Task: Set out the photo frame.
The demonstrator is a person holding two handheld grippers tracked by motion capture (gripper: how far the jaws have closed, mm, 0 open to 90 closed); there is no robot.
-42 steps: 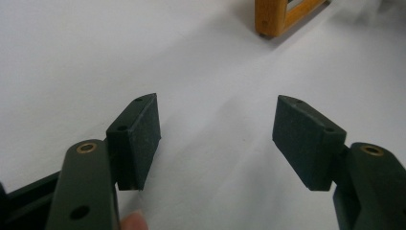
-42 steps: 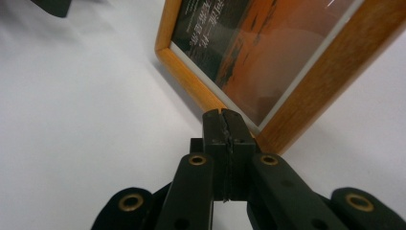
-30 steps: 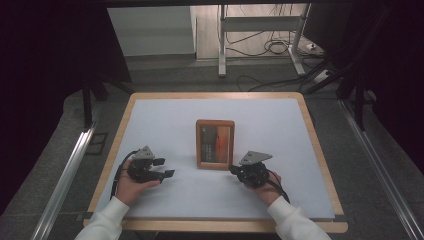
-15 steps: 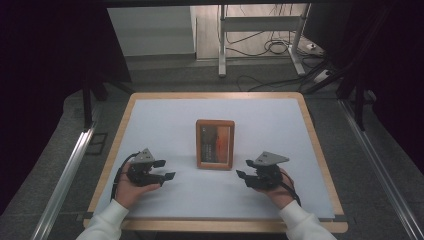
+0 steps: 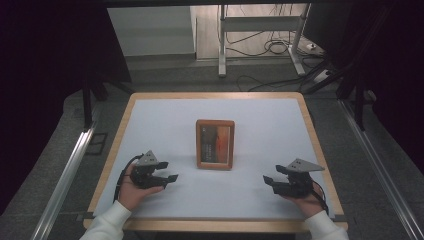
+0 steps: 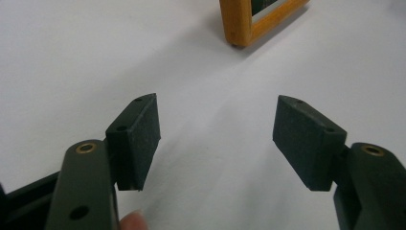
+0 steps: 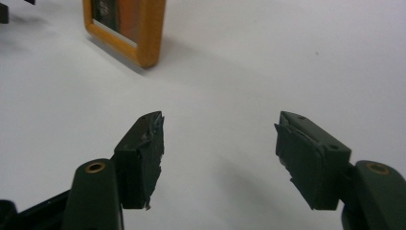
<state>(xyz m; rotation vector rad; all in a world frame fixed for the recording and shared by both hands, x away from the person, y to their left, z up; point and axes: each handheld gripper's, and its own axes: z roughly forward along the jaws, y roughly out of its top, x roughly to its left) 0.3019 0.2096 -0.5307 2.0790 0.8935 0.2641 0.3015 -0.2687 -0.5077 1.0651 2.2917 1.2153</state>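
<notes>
A wooden picture frame (image 5: 215,144) lies flat in the middle of the white table top (image 5: 260,120); a corner of the frame (image 6: 253,21) shows in the left gripper view and its side (image 7: 129,28) in the right gripper view. My left gripper (image 5: 169,172) rests near the front left, to the left of the frame, open and empty (image 6: 215,139). My right gripper (image 5: 267,181) sits near the front right, well clear of the frame. Its jaws have just been opening and stand open with nothing between them (image 7: 220,153).
The table has a wooden rim (image 5: 320,150). Behind it stand a metal stand (image 5: 260,35) and loose cables (image 5: 272,47) on the floor. Metal rails (image 5: 65,175) run along both sides of the table.
My right gripper has drawn back from the frame's lower right corner toward the front right of the table, and its jaws have spread apart. The left gripper and the frame stayed put.
</notes>
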